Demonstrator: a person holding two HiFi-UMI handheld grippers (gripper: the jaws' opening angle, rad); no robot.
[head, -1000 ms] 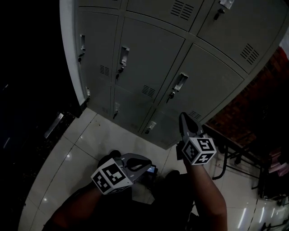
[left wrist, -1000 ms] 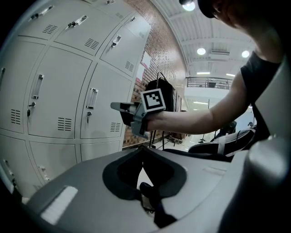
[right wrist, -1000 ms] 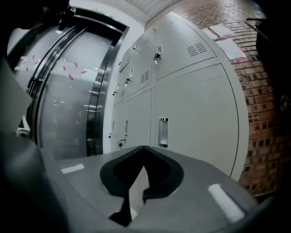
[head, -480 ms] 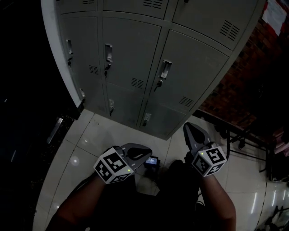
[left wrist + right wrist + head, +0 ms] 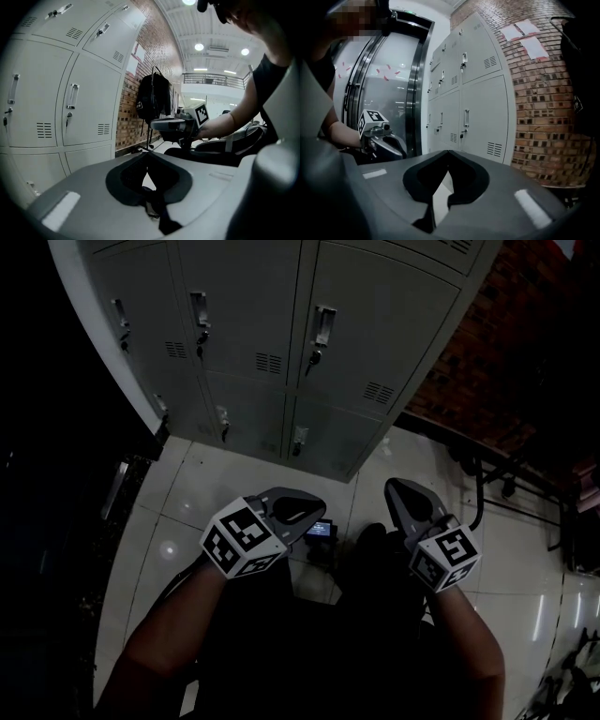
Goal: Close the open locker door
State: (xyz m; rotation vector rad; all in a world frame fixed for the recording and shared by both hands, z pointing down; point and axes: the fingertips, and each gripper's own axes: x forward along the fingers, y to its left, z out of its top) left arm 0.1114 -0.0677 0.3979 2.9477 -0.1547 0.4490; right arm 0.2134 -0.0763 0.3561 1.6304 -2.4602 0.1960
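Left claw (image 5: 317,508) and right claw (image 5: 393,487) shut, empty, over open floor (image 5: 234,474) short of the lockers (image 5: 244,324)

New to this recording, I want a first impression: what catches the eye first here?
The grey locker bank, seemingly all shut, fills the top of the head view. Below it, the left hand-held gripper and right hand-held gripper hang over the pale tiled floor, jaws together.

Grey locker doors (image 5: 384,324) stand upright, seemingly all shut flush; light dim.
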